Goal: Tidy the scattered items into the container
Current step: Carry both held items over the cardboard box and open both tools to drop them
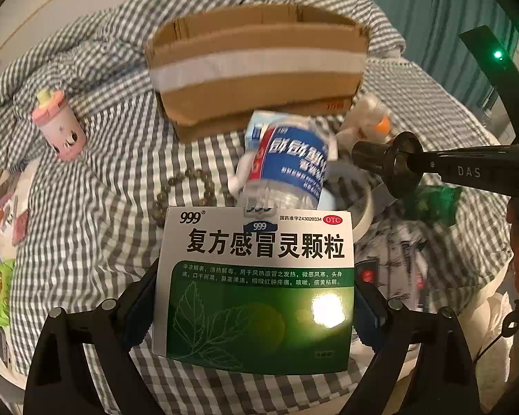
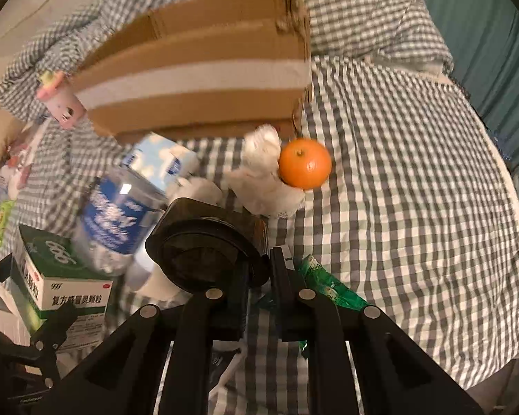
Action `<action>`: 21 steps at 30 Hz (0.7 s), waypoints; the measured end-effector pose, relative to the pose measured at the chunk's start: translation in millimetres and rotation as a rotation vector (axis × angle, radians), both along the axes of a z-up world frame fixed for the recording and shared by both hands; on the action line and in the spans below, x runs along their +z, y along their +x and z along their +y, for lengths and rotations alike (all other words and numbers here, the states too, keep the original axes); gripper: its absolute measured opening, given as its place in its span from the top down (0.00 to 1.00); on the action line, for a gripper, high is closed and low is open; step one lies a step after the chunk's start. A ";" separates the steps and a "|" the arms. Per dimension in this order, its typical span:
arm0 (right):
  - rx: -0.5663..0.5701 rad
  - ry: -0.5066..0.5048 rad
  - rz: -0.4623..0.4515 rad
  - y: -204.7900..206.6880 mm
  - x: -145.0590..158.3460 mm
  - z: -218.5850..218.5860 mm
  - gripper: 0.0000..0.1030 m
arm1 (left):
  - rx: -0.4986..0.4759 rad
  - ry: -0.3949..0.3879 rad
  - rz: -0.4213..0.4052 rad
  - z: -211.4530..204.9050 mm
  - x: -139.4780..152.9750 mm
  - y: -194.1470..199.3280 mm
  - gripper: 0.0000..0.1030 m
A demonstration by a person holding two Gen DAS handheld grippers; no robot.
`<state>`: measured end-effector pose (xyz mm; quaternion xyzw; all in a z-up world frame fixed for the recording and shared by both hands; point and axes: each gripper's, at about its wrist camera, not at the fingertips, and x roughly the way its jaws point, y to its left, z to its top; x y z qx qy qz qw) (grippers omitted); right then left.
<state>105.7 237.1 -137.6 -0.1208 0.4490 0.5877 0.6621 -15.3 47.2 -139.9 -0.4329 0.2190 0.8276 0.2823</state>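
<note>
The left hand-held gripper [image 1: 256,297] is angling steeply down over the bed, its jaws spread wide and clamping the sides of a green-and-white medicine box [image 1: 256,287]. The right hand-held gripper [image 2: 259,276] is also tilting downward, its jaws drawn nearly together and pinching the rim of a dark round object [image 2: 204,242], which I cannot identify. The cardboard box [image 1: 256,69] is sitting farther back on the checked bedding [image 2: 415,173]. An orange [image 2: 305,163] is lying near it.
</note>
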 end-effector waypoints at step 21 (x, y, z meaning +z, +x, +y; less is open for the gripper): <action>-0.097 0.204 -0.034 91.1 127.7 74.3 0.89 | 0.082 0.207 0.249 69.5 149.3 -112.4 0.08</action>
